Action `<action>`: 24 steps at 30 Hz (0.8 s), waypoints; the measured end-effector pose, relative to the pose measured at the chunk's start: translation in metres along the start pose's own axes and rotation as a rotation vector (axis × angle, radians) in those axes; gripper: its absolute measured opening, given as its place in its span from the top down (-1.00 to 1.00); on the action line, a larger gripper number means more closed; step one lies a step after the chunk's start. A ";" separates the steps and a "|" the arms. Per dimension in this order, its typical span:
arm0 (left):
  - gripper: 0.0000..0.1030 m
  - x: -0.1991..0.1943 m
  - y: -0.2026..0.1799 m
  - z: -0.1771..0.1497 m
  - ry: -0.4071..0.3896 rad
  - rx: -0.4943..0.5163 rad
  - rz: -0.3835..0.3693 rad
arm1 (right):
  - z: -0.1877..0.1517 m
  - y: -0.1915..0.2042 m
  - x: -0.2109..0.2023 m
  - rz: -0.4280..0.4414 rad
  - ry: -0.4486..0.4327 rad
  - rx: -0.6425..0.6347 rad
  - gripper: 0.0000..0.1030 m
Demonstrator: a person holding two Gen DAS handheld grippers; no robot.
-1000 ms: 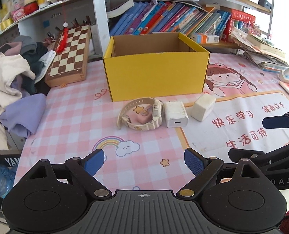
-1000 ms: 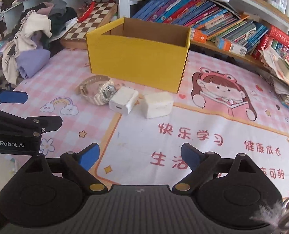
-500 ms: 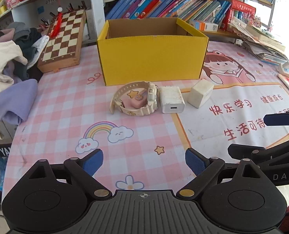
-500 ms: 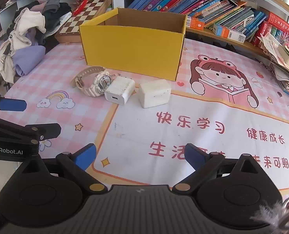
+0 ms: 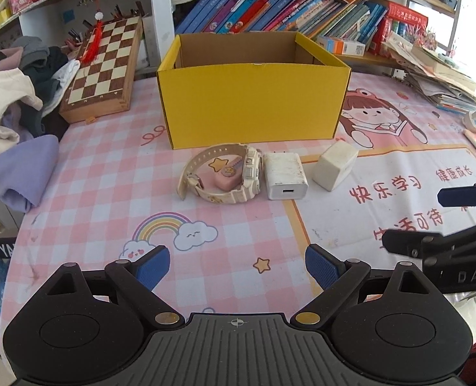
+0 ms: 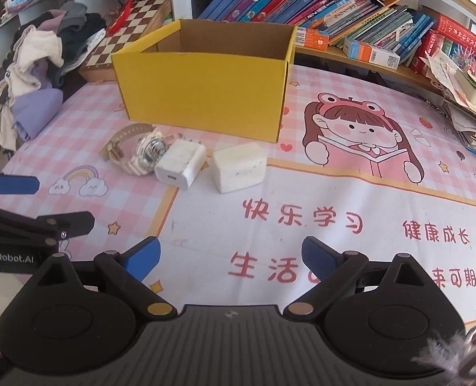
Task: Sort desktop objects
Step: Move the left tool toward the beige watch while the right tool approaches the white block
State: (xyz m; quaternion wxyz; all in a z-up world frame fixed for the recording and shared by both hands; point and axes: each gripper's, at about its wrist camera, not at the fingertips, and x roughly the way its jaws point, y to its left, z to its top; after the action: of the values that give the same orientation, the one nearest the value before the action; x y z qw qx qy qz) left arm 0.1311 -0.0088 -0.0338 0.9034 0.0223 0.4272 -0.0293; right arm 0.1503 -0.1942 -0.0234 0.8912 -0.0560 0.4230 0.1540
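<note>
Hovering over the pink checked cartoon table mat (image 5: 103, 173), the left gripper (image 5: 236, 265) is holding its blue-padded fingers (image 5: 151, 265) wide apart with nothing between them. The right gripper (image 6: 229, 255) is doing the same above the white panel of the mat with red Chinese characters, its jaws spread wide and gripping nothing. Each tool is showing at the edge of the other's view, so the two are sitting side by side, near the front of the table.

An open yellow cardboard box (image 5: 254, 103) is standing upright toward the back of the mat, and what shows of its brown inside is showing no objects. Just in front of it, three things are lying in a row. A cream plastic wristwatch with a looped strap (image 5: 220, 173) is resting on its side at the left, and a small pink rectangular eraser-like block (image 5: 226, 177) is lying inside the loop of the strap. A white square USB charger plug (image 5: 284, 175) is lying just beside the watch, touching or nearly touching it. A second off-white blocky charger (image 5: 334, 165) is sitting apart to the right, tilted.

A wooden folding chessboard (image 5: 104, 70) is leaning behind the mat at the left, next to a heap of crumpled clothes (image 5: 9, 112). A row of slanting colourful books (image 5: 270, 9) is filling the shelf behind the box.
</note>
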 end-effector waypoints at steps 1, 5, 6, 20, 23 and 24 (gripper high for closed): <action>-0.81 0.000 0.000 0.001 -0.003 0.001 0.004 | 0.002 -0.001 0.001 0.003 0.000 0.000 -0.86; -0.81 0.002 0.000 0.006 -0.017 -0.008 0.014 | 0.009 -0.003 0.007 0.016 0.005 -0.015 -0.86; -0.81 0.003 0.001 0.007 -0.019 -0.012 0.017 | 0.011 -0.003 0.009 0.019 0.006 -0.021 -0.86; -0.79 0.019 0.001 0.022 -0.045 -0.038 0.036 | 0.039 -0.013 0.034 0.049 0.020 -0.067 -0.66; -0.78 0.023 0.001 0.026 -0.042 -0.044 0.041 | 0.045 -0.016 0.041 0.061 0.029 -0.074 -0.60; -0.78 0.025 0.001 0.027 -0.040 -0.048 0.043 | 0.047 -0.016 0.044 0.066 0.033 -0.077 -0.58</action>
State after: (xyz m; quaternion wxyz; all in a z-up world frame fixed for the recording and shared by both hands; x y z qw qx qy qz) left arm 0.1675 -0.0104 -0.0357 0.9125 0.0092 0.4089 0.0001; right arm 0.2162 -0.1891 -0.0280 0.8758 -0.0786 0.4329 0.1985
